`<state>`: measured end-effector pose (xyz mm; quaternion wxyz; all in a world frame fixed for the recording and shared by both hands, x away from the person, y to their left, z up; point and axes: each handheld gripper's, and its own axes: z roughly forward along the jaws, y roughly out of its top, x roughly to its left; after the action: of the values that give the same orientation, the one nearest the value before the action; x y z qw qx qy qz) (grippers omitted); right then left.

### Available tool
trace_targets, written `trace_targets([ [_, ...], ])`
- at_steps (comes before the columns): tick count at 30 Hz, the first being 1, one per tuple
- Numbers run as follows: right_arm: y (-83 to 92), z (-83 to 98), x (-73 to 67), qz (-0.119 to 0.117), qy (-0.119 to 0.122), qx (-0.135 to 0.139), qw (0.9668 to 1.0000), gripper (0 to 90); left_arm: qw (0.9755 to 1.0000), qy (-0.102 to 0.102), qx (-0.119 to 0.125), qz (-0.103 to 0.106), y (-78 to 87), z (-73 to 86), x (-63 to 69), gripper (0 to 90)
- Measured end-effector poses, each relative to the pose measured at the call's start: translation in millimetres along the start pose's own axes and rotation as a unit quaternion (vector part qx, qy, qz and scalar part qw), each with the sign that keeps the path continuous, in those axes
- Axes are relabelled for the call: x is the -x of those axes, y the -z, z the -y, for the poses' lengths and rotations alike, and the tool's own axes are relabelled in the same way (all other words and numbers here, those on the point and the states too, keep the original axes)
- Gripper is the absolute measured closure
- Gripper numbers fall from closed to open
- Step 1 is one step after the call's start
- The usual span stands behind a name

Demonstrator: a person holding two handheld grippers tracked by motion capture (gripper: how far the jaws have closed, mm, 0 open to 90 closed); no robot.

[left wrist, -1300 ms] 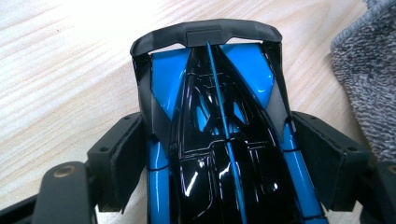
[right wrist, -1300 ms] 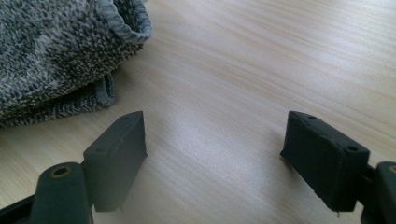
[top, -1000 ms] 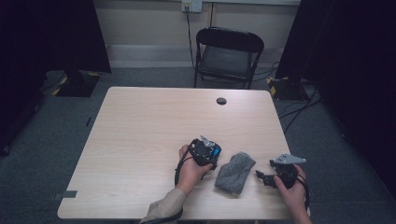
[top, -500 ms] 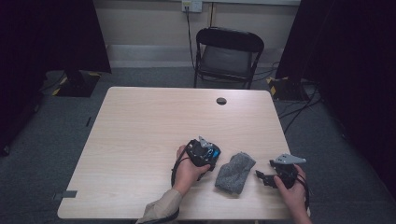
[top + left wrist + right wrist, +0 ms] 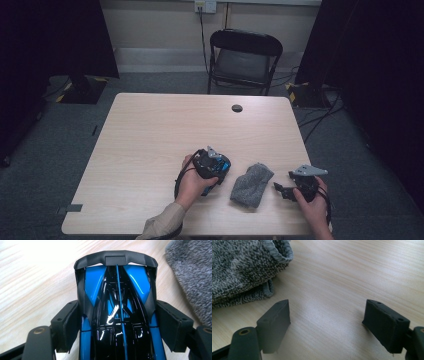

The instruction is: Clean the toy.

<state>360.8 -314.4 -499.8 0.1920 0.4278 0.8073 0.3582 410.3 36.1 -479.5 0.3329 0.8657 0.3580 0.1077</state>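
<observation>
- Shifted only a touch since the earlier high views: left claw (image 5: 216, 167) with its load, nudged slightly on the desk (image 5: 150, 135); right claw (image 5: 283, 190) parked exactly as before.
- Pinching a glossy blue-and-black toy car (image 5: 117, 305) across its flanks, pads (image 5: 68, 322) tight on both sides; probably gripped at mid-body to stop it rolling or twisting.
- Held low over the near half of the desk, just left of the grey knitted cloth (image 5: 251, 184), seemingly ready to be set on it or wiped.
- Spread wide and pinching nothing, right claw (image 5: 324, 327) aimed at the cloth's hemmed edge (image 5: 279, 255), near but apart, likely poised to lift that edge.
</observation>
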Motion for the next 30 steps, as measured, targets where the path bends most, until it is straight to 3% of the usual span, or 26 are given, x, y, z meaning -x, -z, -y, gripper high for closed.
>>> trace_targets([
  [9,0.0,0.0,0.0,0.000,0.000,0.000,1.0000,20.5,0.9999,0.003,0.009,-0.007,0.3,6.4,1.1,25.2],
  [16,0.0,0.0,0.0,0.000,0.000,0.000,1.0000,20.5,0.9997,0.016,0.015,-0.010,-1.9,10.3,1.1,25.1],
  [22,0.0,0.0,0.0,0.000,0.000,0.000,1.0000,20.5,0.9990,0.026,0.025,-0.025,-0.2,13.6,5.4,24.4],
  [25,0.0,0.0,0.0,0.000,0.000,0.000,1.0000,20.5,0.9993,0.023,0.011,-0.029,0.9,16.5,7.5,21.4],
  [30,0.0,0.0,0.0,0.000,0.000,0.000,1.0000,20.5,0.9990,0.019,0.013,-0.038,1.2,19.4,8.8,19.5],
])
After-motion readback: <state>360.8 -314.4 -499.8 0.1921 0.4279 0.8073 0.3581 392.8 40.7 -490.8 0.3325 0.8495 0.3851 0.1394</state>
